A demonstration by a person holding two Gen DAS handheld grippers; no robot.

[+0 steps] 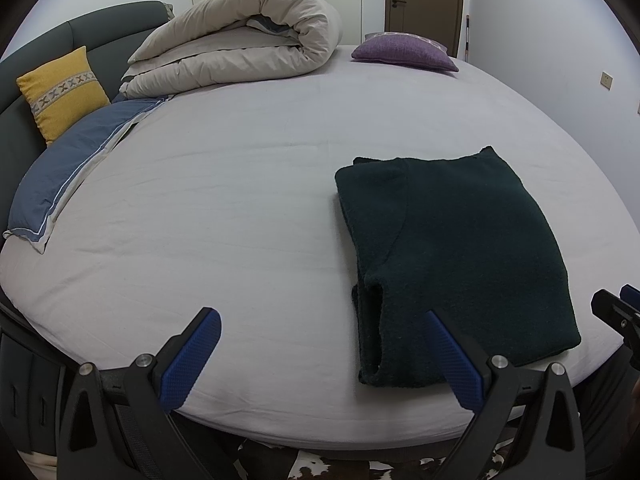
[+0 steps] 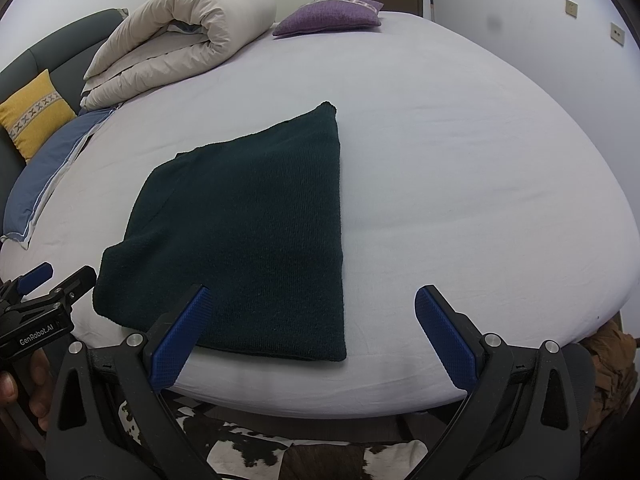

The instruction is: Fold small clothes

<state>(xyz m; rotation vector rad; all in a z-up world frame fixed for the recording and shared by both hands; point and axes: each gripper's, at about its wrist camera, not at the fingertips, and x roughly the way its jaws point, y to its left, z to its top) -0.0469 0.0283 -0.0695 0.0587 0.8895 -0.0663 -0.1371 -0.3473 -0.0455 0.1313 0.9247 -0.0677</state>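
A dark green knitted garment (image 1: 452,248) lies folded into a flat rectangle on the bed's pale sheet (image 1: 240,200), near the front edge. In the right wrist view the same garment (image 2: 248,232) fills the centre-left. My left gripper (image 1: 322,322) is open above the front edge of the bed, its right finger over the garment's near left corner, nothing held. My right gripper (image 2: 312,300) is open too, its left finger above the garment's near edge, its right finger over bare sheet. Each gripper shows at the other view's edge: the right gripper (image 1: 620,312) and the left gripper (image 2: 52,280).
A rolled beige duvet (image 1: 240,40) lies at the back of the bed. A purple cushion (image 1: 404,54) sits at the far right, a yellow cushion (image 1: 62,88) and a blue pillow (image 1: 72,172) at the left by the grey headboard. A cowhide rug (image 2: 304,456) lies below the bed's edge.
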